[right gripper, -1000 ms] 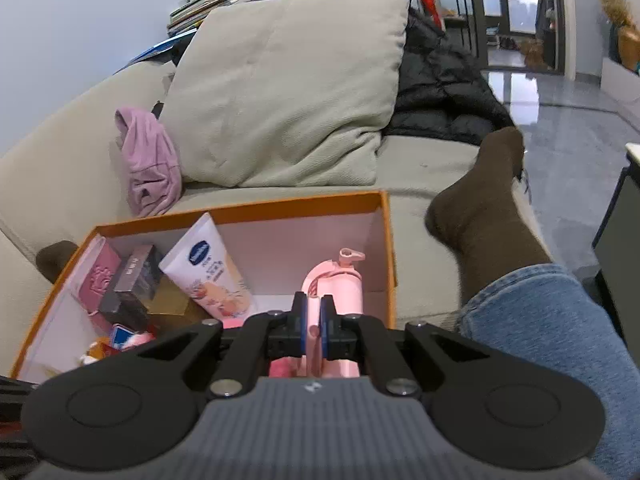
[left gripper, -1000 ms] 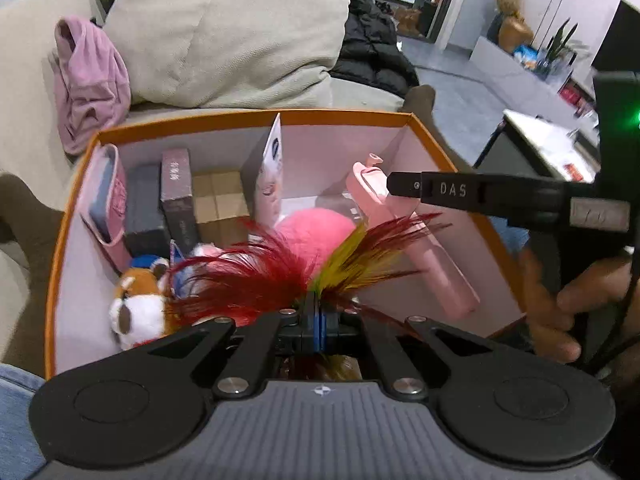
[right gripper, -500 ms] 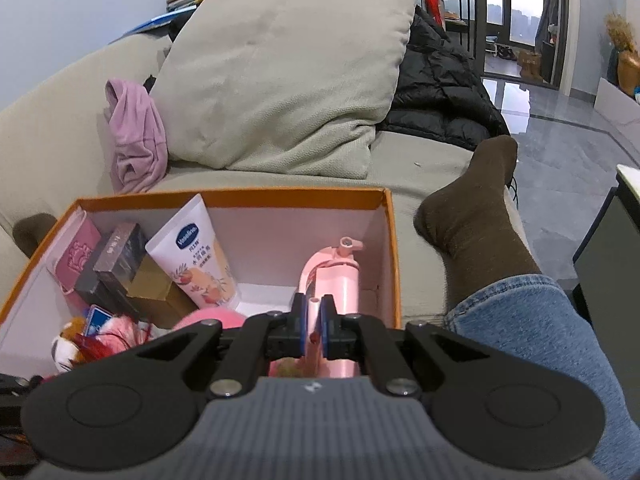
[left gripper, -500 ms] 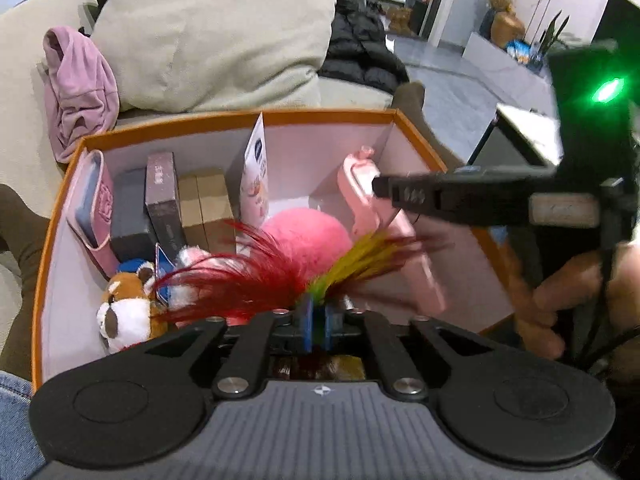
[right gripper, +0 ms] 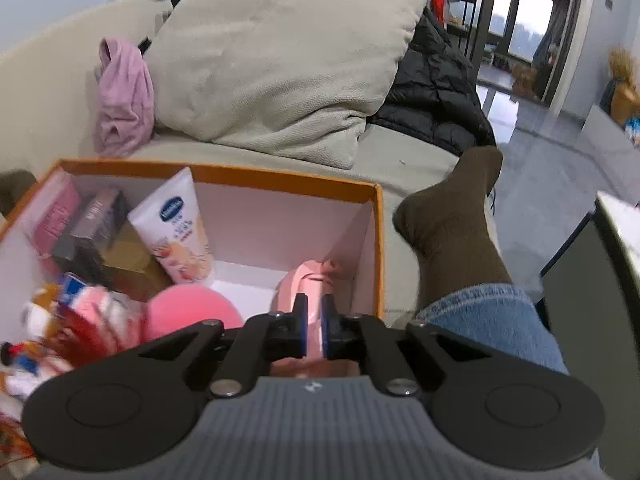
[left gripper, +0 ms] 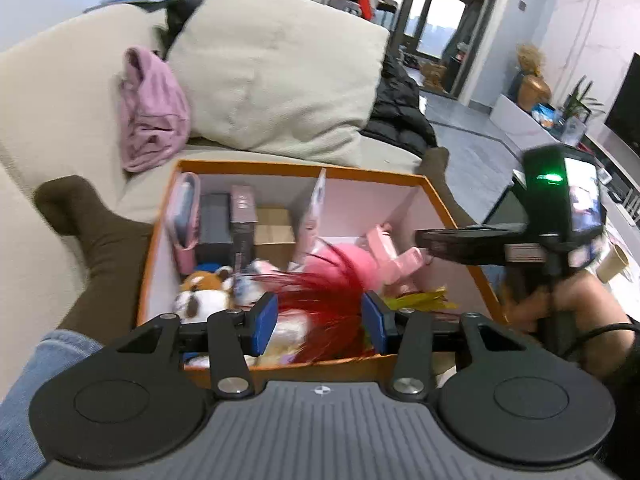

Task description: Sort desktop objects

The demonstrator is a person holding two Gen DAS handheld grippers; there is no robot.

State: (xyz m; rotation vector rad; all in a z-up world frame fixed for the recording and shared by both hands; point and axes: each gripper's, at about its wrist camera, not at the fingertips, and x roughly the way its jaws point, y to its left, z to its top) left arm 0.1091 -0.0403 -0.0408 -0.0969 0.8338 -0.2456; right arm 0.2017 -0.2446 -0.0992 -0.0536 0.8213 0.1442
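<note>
An orange box (left gripper: 248, 168) with a white inside sits on the sofa and holds several items. My left gripper (left gripper: 318, 322) is open above its near edge. A red and yellow feather toy (left gripper: 320, 292) lies in the box between its jaws, apart from both pads. My right gripper (right gripper: 314, 330) is shut on a pink bottle (right gripper: 310, 284) that lies at the right side of the box (right gripper: 280, 184). The bottle also shows in the left wrist view (left gripper: 394, 254), held by the right gripper (left gripper: 424, 240).
The box also holds a lotion tube (right gripper: 176, 228), a pink ball (right gripper: 188, 316), a plush animal (left gripper: 204, 292), dark small boxes (left gripper: 230, 222) and a pink case (left gripper: 184, 216). A cushion (right gripper: 272, 56), pink cloth (right gripper: 124, 96), black jacket (right gripper: 436, 84) and my socked feet (right gripper: 448, 220) surround it.
My left gripper has opened and let go of the feather toy, which now lies in the box. The left gripper has pulled back and up. The right gripper still grips the pink bottle.
</note>
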